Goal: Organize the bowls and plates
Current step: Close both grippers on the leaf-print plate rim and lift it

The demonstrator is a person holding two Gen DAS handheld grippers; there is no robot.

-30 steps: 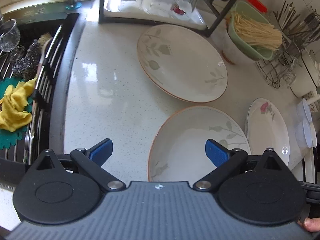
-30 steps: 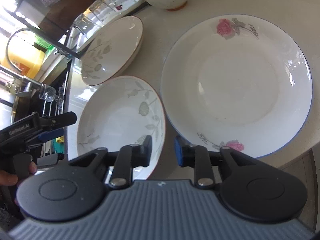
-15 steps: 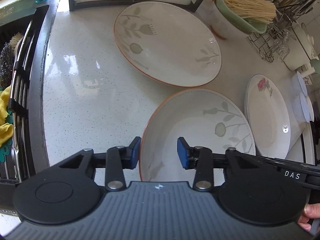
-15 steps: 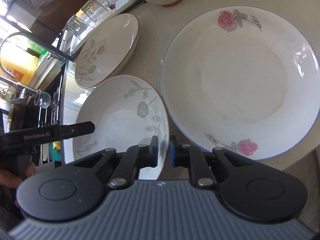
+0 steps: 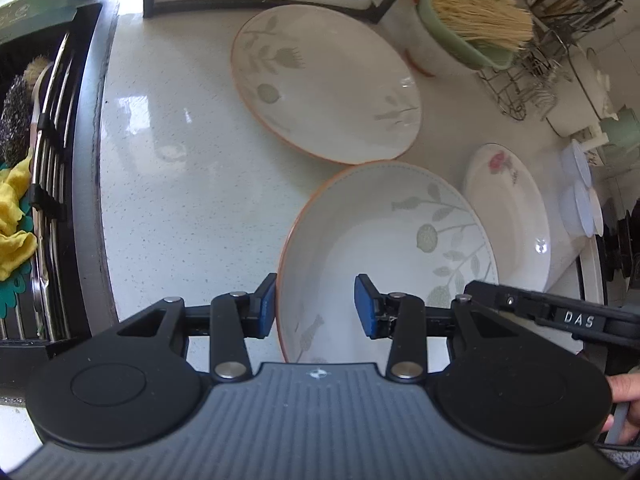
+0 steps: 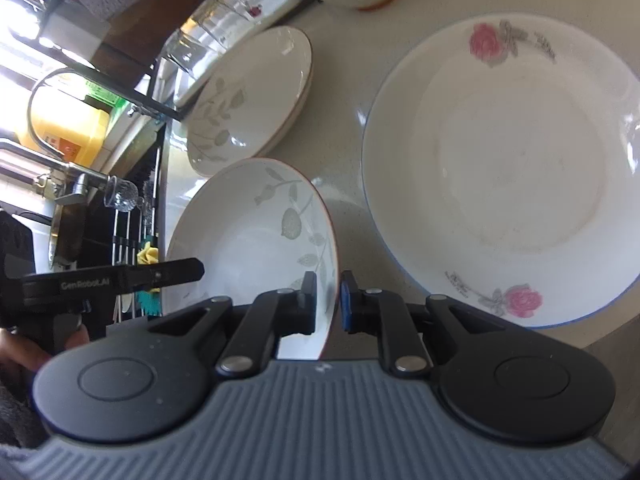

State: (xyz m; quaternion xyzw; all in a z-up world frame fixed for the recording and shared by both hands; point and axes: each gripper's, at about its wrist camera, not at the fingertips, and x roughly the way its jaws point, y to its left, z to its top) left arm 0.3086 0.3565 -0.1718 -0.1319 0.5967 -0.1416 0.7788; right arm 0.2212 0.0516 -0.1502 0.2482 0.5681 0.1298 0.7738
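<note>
The left gripper (image 5: 316, 306) stands half-narrowed astride the left rim of the leaf-patterned bowl (image 5: 384, 240) — outer pad just beside the rim, inner pad over the well, apparently not pinching. The right gripper (image 6: 328, 300) is clamped thin on the bowl's right rim. I'd close the left fully before lifting — level, clear of the rose plate (image 6: 500, 160) just right of the bowl.

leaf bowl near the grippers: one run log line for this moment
item: orange-rimmed white leaf-print bowl tilted | right gripper: jaws shut on its rim | left gripper: jaws straddle opposite rim
</note>
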